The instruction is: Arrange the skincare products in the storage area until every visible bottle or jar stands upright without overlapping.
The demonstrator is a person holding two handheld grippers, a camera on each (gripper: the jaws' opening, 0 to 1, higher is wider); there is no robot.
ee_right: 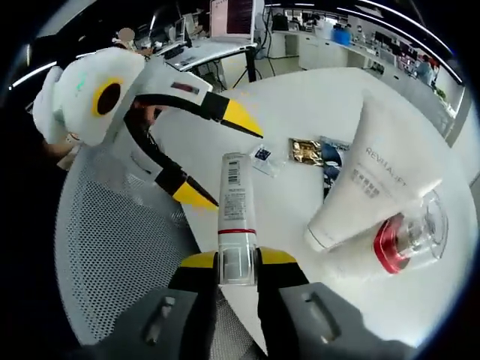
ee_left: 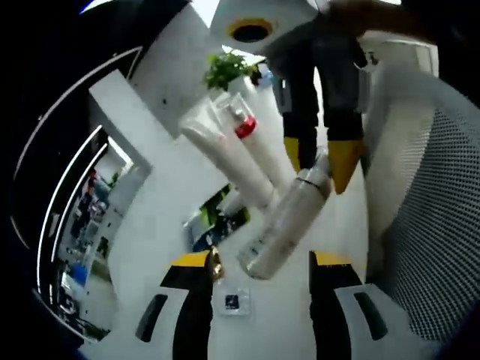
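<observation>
The right gripper [ee_right: 238, 264] holds a slim bottle [ee_right: 235, 217] by its cap; left gripper [ee_left: 259, 281] fingers wide. Stand it upright beside the white tube [ee_right: 367, 187], not touching.

Counted items on the desk [ee_right: 315, 97], placed relative to the clear-capped bottle with the red collar [ee_right: 409, 240].

Tubes and bottles, three in all: one red-collared bottle lying flat; one large white squeeze tube [ee_right: 371, 184] touching it on the side toward the sachets; one slim white bottle with a barcode [ee_right: 236, 214], apart from it toward the mesh surface [ee_right: 112, 247].

Small flat packets, three: one gold sachet [ee_right: 305, 151], one dark printed sachet [ee_right: 330, 161] just beside it, one small white sachet with a dark square [ee_right: 262, 155], all beyond the squeeze tube.

Tongs, two: right tongs [ee_right: 238, 264] closed around the slim bottle's cap; left tongs [ee_right: 217, 157] spread apart.

Potted plant [ee_left: 225, 69], one.
</observation>
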